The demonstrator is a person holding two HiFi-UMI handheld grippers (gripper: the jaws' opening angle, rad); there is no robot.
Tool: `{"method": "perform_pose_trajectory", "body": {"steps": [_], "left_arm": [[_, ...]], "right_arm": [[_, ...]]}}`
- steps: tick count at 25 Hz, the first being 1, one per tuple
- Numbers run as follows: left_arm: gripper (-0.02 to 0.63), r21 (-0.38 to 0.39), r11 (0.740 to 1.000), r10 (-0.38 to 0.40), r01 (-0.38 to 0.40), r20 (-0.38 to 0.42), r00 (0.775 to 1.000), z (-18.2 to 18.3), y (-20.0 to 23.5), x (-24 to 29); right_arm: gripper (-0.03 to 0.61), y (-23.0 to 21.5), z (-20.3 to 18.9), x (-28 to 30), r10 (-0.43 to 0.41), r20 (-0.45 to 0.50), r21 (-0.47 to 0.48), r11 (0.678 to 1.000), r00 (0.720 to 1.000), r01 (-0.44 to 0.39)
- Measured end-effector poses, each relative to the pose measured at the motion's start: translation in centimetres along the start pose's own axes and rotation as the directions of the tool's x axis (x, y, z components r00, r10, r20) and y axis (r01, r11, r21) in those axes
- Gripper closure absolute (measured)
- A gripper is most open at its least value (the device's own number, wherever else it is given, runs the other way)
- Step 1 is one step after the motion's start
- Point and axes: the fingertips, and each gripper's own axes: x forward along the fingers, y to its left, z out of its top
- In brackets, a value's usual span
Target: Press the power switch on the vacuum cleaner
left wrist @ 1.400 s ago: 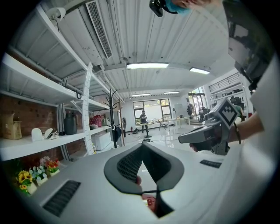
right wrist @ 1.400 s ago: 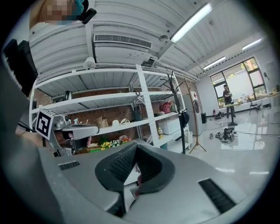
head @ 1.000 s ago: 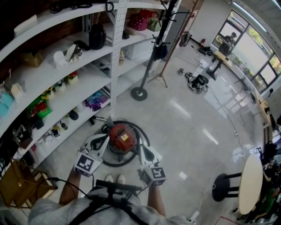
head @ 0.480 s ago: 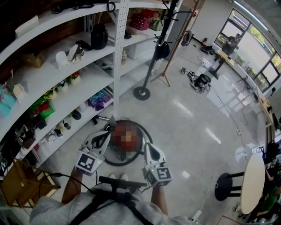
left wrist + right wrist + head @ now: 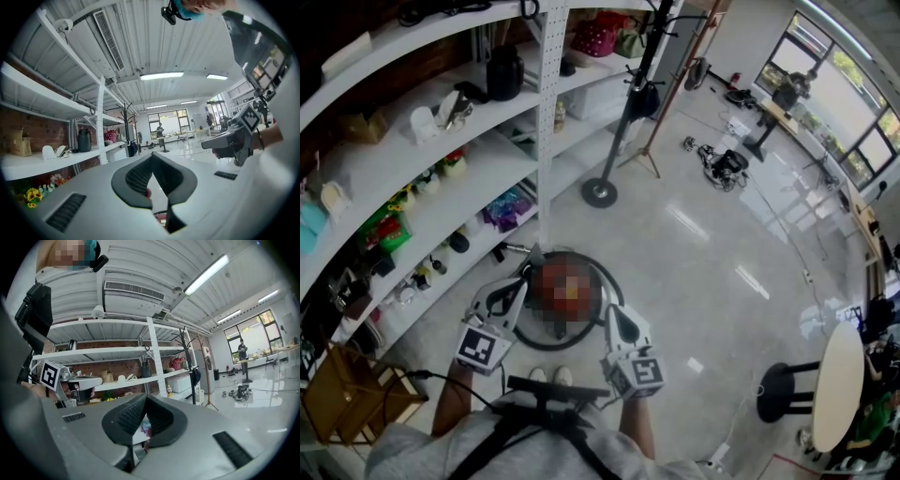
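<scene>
The vacuum cleaner (image 5: pixel 563 292) is a round red canister on the floor just in front of the person's feet, ringed by its black hose (image 5: pixel 605 281); a mosaic patch covers its top, so no switch shows. My left gripper (image 5: pixel 519 289) hovers at its left side and my right gripper (image 5: pixel 608 315) at its right side, both pointing toward it. In the left gripper view the left gripper (image 5: pixel 152 156) has its pads meeting at the tip, with a red sliver of the vacuum cleaner (image 5: pixel 161 216) below. The right gripper (image 5: pixel 146 398) looks the same, pads together, holding nothing.
White shelving (image 5: pixel 441 169) full of small items runs along the left, with a white upright post (image 5: pixel 546 122) just beyond the vacuum. A coat stand (image 5: pixel 600 194) rises farther out. A wooden crate (image 5: pixel 337 394) sits at the left, a black stool (image 5: pixel 778 392) and round table (image 5: pixel 834 389) at the right.
Both grippers stay at the vacuum's sides; the right one has drifted slightly right. The view has shifted a little.
</scene>
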Motion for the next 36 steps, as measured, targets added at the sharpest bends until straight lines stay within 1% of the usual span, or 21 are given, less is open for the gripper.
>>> {"method": "perform_pose_trajectory", "body": {"steps": [15, 36], "left_arm": [[0.606, -0.013, 1.000, -0.016, 0.016, -0.005, 1.000, -0.3, -0.2, 0.8], [0.606, 0.004, 0.999, -0.032, 0.032, -0.028, 0.999, -0.5, -1.6, 0.7]], "right_arm": [[0.566, 0.0, -0.5, 0.5, 0.002, -0.017, -0.004, 1.000, 1.000, -0.002], [0.566, -0.3, -1.0, -0.5, 0.001, -0.036, -0.013, 1.000, 0.999, -0.001]]}}
